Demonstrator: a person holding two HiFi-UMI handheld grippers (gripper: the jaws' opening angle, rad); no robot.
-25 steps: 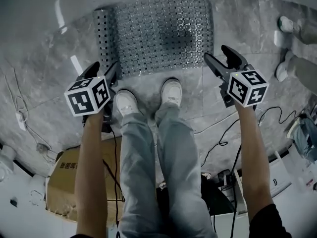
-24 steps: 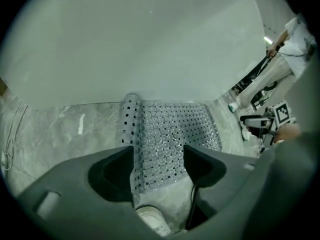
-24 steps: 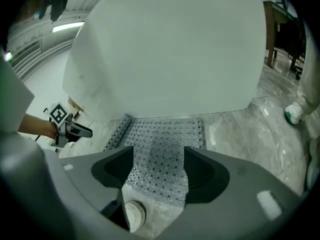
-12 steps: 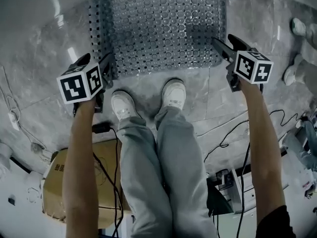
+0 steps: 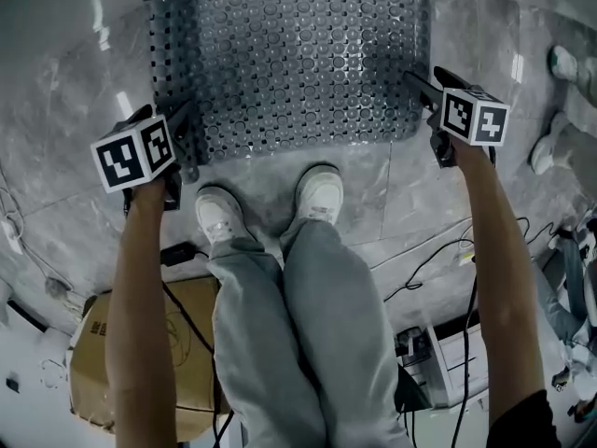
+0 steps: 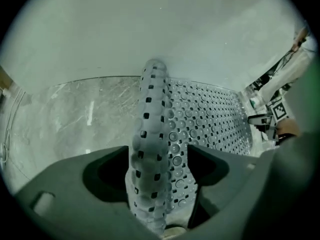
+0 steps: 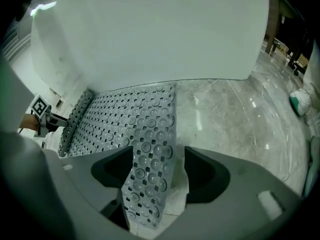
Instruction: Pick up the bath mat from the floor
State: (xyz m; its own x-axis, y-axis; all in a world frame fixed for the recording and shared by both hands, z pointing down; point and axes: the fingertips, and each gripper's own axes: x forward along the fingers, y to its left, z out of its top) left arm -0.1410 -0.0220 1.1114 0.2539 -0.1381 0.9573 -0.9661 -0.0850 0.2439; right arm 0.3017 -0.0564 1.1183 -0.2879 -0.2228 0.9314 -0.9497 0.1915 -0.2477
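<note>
Bath mat (image 5: 298,63) lay on marble floor (image 5: 392,194) at its far edge. L gripper (image 5: 184,129) jaws were apart, just been opening, w/ mat's curled left edge between; R gripper (image 5: 424,82) jaws apart astride mat's right edge.

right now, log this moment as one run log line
bath mat: on floor, left edge curled | left gripper: jaws just opening wider, curled edge between them, no grip | right gripper: jaws open, right edge between them
</note>
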